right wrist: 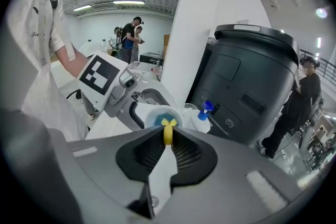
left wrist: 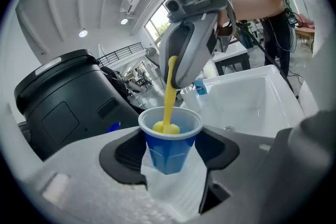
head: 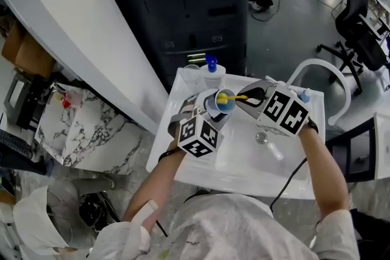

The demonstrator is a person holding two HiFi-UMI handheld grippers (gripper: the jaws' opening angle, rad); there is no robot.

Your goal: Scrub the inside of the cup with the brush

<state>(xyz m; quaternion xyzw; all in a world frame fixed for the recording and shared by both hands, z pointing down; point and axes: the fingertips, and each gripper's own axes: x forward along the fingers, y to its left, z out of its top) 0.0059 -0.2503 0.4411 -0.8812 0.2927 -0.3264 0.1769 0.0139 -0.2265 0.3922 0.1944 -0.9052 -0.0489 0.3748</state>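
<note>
A blue cup point(left wrist: 169, 148) with a white rim sits between the jaws of my left gripper point(left wrist: 170, 152), which is shut on it and holds it over the white sink point(head: 244, 158). In the head view the cup point(head: 218, 103) is tilted toward my right gripper point(head: 253, 99). A yellow brush point(left wrist: 169, 99) reaches down into the cup, its head inside near the bottom. My right gripper point(right wrist: 167, 136) is shut on the brush handle point(right wrist: 167, 132); beyond it shows the cup's mouth point(right wrist: 164, 115).
A large black bin point(head: 183, 9) stands behind the sink. A bottle with a blue cap point(head: 212, 70) and a clear cup point(head: 191, 74) stand on the sink's back edge. A drain point(head: 262, 138) lies in the basin. An office chair point(head: 356, 21) is at the far right.
</note>
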